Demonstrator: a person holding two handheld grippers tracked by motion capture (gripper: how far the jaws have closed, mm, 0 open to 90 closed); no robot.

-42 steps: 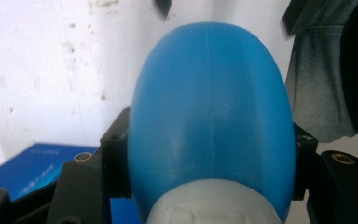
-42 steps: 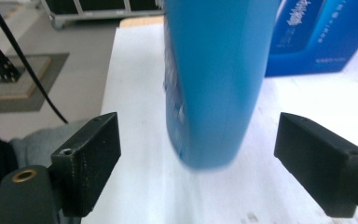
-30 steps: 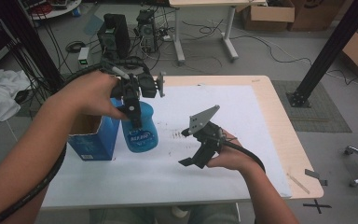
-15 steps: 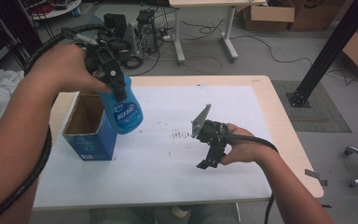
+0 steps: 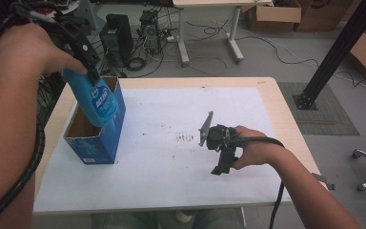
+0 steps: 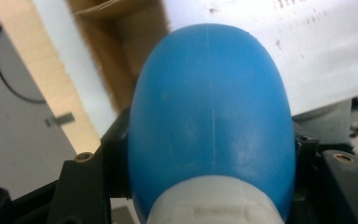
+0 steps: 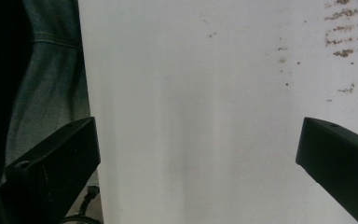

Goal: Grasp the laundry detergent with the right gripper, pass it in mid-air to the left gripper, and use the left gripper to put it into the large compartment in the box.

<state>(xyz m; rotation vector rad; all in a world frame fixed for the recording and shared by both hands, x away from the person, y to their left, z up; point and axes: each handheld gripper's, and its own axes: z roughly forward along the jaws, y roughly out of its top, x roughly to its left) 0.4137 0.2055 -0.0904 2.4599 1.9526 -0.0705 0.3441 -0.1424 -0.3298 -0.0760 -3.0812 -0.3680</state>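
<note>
Bottle (image 5: 96, 102) blue, label unreadable, clenched in left gripper (image 5: 86, 57) jaws over box (image 5: 97, 143); right gripper (image 5: 219, 167) jaws released

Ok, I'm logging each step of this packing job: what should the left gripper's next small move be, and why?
Probably lower the blue bottle straight into the open box. The left gripper is clamped on its top end, and the bottle hangs tilted with its base at the box's mouth. The right gripper rests open on the white mat, clear of the path.
</note>
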